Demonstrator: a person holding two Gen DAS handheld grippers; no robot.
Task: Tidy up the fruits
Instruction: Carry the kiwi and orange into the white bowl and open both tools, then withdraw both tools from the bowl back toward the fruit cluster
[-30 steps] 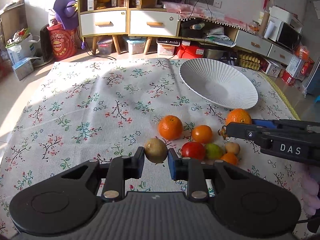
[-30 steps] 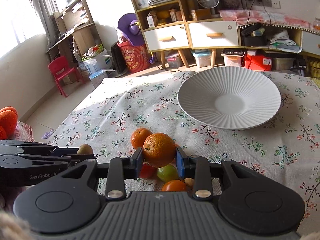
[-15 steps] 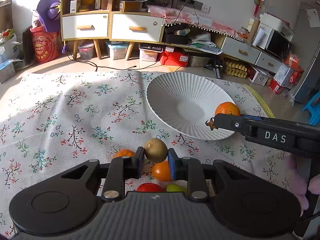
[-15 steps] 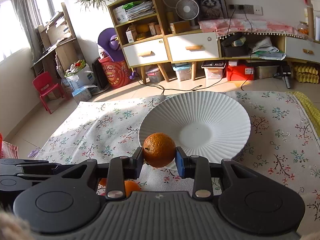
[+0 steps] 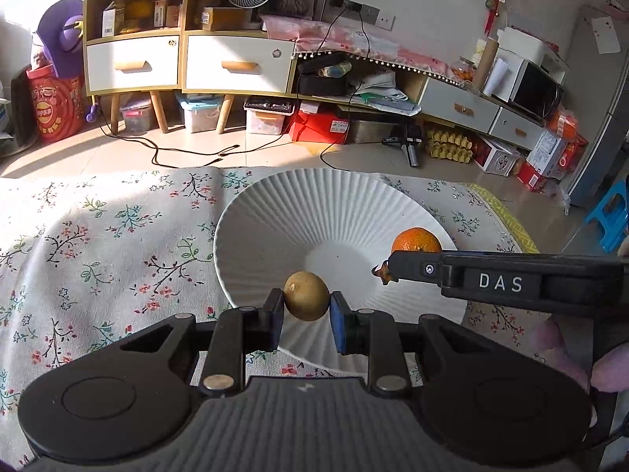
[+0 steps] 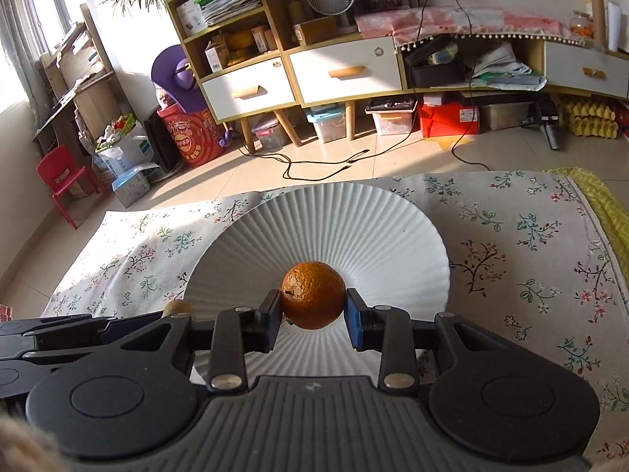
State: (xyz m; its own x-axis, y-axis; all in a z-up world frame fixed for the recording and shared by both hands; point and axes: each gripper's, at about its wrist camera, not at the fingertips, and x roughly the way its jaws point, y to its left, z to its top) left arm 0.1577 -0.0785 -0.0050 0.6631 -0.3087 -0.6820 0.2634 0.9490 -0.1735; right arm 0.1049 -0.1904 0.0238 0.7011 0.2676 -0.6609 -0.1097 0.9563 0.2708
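My left gripper [image 5: 306,310] is shut on a brown kiwi [image 5: 307,295] and holds it over the near part of the white ribbed plate [image 5: 334,204]. My right gripper [image 6: 313,312] is shut on an orange [image 6: 313,295] and holds it over the plate's [image 6: 326,216] middle. In the left wrist view the right gripper [image 5: 387,271] reaches in from the right with the orange [image 5: 416,240] behind its finger. In the right wrist view the kiwi [image 6: 179,307] peeks out above the left gripper's body at the left. The other fruits are out of view.
The plate stands on a table with a floral cloth [image 5: 98,244], whose far edge [image 5: 118,175] lies just behind the plate. Beyond it are the floor, a cabinet with drawers [image 5: 188,63], storage boxes and cables.
Both grippers have carried their fruit away from the fruit pile and forward over the plate. The pile has dropped out of view below.
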